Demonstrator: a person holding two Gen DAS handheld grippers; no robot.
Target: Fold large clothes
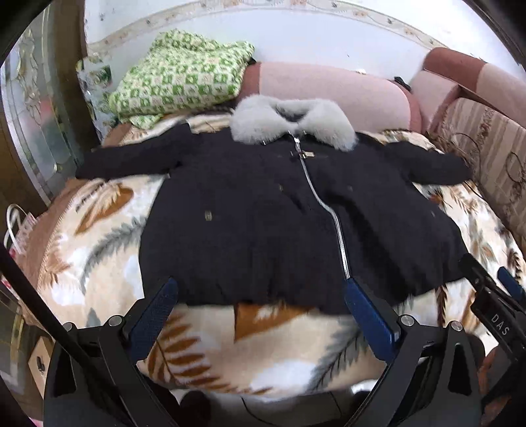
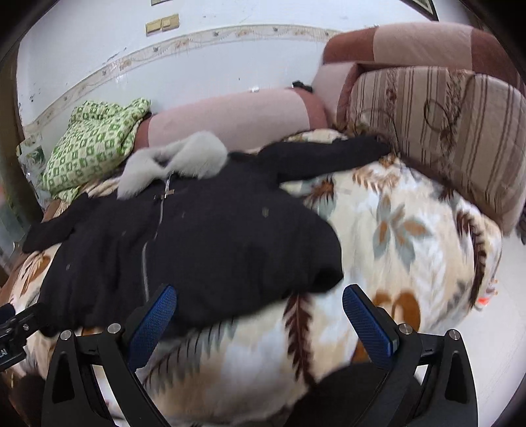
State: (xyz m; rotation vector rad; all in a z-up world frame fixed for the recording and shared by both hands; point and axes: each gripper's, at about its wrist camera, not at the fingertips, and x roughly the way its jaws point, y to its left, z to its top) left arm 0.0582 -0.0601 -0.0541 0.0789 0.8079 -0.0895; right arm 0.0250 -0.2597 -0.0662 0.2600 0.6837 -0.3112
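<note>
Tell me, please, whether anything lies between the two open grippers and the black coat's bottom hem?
Nothing visible does. The left gripper and right gripper are at the hem of the black coat, with only the leaf-print blanket beneath.

We are in a lived-in room of a home, a bedroom or sitting room. A plush blanket (image 1: 98, 230) printed with brown and grey leaves covers a soft bed or sofa surface. Behind it sit pink and brown upholstered cushions (image 1: 328, 95) and a striped cushion (image 2: 443, 138) with swirl patterns. A green and white checked blanket (image 1: 177, 78) lies bunched in the corner. The white wall (image 2: 98, 42) carries a floral border strip (image 2: 197, 41) and two light switches (image 2: 162, 23).
</note>
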